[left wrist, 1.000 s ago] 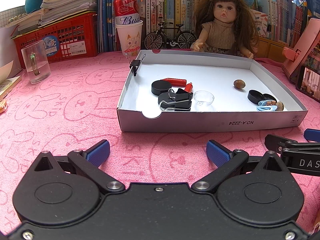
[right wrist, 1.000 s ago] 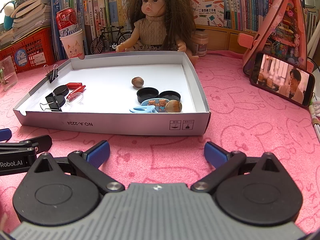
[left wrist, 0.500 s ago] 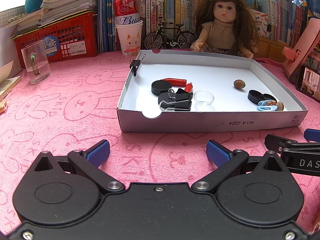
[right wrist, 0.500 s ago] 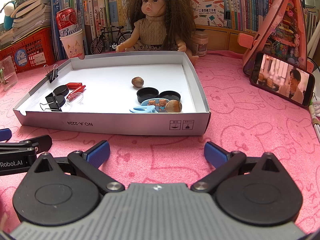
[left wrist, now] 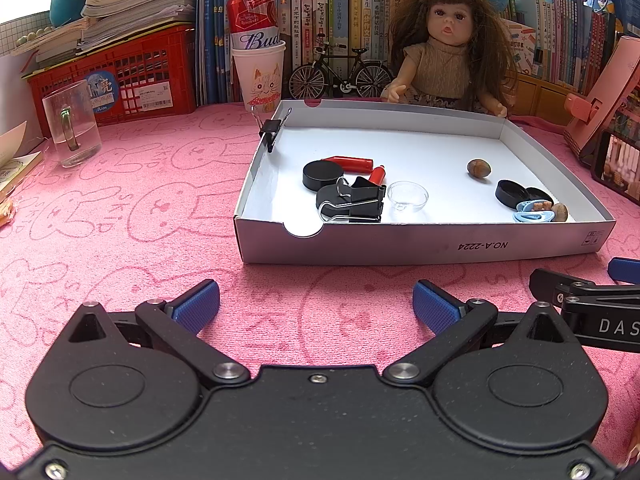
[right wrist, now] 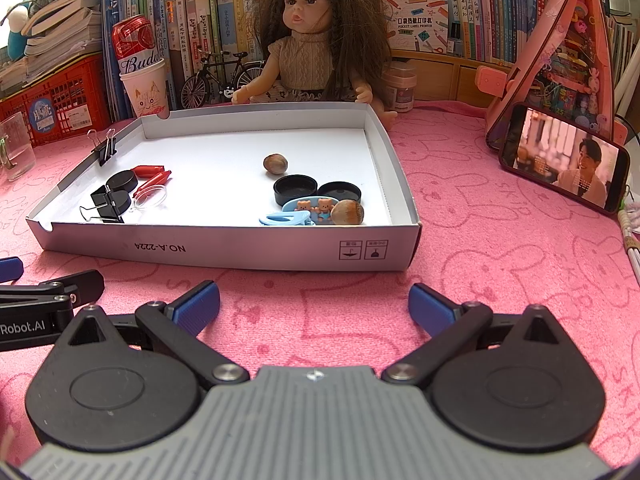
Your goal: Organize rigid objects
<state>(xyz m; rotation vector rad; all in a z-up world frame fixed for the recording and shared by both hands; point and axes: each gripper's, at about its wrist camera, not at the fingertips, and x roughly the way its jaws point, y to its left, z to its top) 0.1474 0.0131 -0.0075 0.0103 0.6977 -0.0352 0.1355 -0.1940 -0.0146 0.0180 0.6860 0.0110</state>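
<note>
Pink cloth (left wrist: 120, 216); white box (left wrist: 400, 246) holds clips, caps, nuts.

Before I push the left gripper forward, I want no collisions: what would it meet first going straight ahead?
Probably the near wall of the white box: the open left gripper points at it across bare pink cloth. Height is unclear, so it might pass over.

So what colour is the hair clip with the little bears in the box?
Light blue hair clip, clearest in the right wrist view.
</note>
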